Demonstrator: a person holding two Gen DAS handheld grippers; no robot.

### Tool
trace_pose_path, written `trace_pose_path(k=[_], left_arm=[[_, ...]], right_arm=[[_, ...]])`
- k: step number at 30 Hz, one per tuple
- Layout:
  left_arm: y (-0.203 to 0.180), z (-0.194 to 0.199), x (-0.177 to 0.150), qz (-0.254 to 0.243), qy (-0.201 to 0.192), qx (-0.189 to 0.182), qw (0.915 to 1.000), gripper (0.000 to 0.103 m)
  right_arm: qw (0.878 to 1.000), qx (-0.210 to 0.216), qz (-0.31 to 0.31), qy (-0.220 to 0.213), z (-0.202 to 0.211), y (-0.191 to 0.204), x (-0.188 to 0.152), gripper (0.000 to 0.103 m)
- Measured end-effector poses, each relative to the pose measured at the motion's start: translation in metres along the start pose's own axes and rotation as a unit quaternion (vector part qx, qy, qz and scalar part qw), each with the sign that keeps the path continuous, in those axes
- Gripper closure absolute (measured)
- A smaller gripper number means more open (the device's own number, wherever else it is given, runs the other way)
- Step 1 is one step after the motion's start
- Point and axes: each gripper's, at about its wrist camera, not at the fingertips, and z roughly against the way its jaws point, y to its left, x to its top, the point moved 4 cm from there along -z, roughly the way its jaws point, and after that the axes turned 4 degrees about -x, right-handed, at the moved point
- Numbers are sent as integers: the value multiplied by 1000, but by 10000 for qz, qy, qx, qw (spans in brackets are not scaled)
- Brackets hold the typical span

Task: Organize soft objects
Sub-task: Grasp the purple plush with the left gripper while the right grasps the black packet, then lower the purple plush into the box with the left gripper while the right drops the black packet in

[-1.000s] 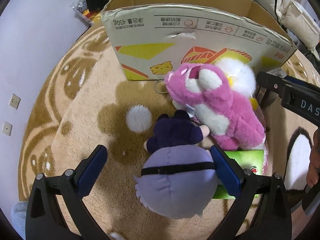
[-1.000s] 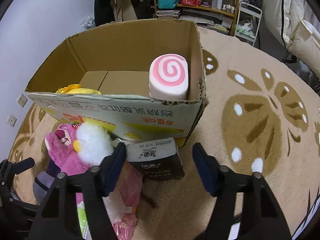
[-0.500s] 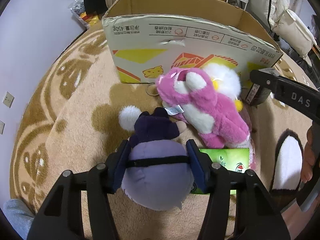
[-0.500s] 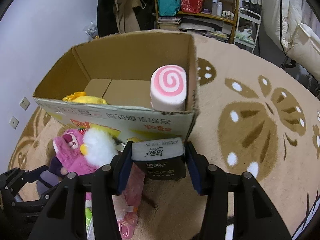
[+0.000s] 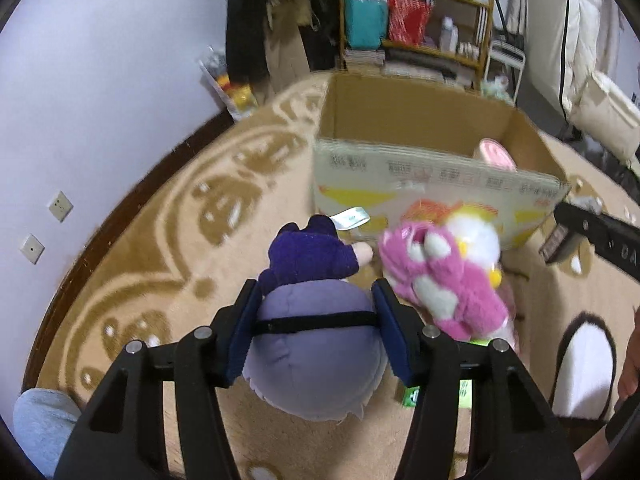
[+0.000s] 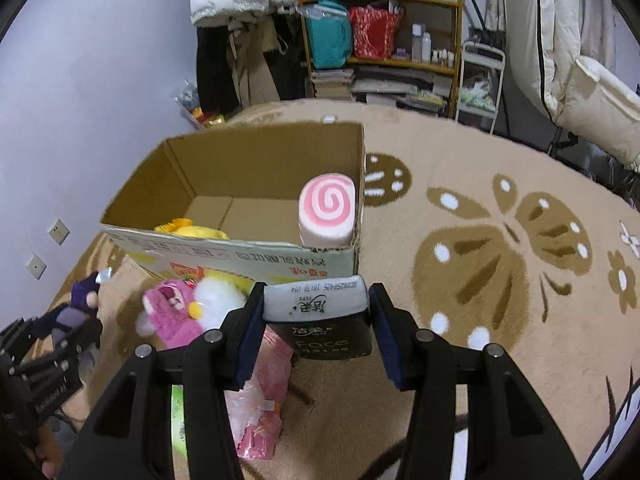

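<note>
Both grippers carry loads bound for the cardboard box (image 6: 240, 236). The left gripper (image 5: 316, 320) is clamped on a purple plush doll (image 5: 316, 344), its pads pressed into the pale lilac head at a black band; the dark purple body points toward 12 o'clock. The right gripper (image 6: 316, 320) squeezes a black tissue pack (image 6: 324, 320) with a grey end panel, held just short of the box's near wall.

To do the transfer well, in my judgement, each load should clear the near rim before release, since the doll's soft head may slip in the grip. The open floor between the yellow plush (image 6: 192, 230), at 9 o'clock inside the box, and the pink swirl roll cushion (image 6: 326, 212), at 3 o'clock, looks the best target. A pink plush bear (image 5: 440, 280) and a white fluffy toy (image 5: 474, 236) lie on the rug (image 6: 500, 280) against the box front, at 2 o'clock from the doll.
</note>
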Motion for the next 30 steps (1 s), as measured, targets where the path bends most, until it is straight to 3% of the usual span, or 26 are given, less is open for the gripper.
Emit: trace_pose_path(k=[17,30], left_arm=[[10,62,33,-245,-1217,354,9916,48],[5,68,65,-412,-1641,331,9850,48]], right_arm=[[9939,34,73,-1104,58,5,28,50],[9908,38,-39,-1349,52,3,53,50]])
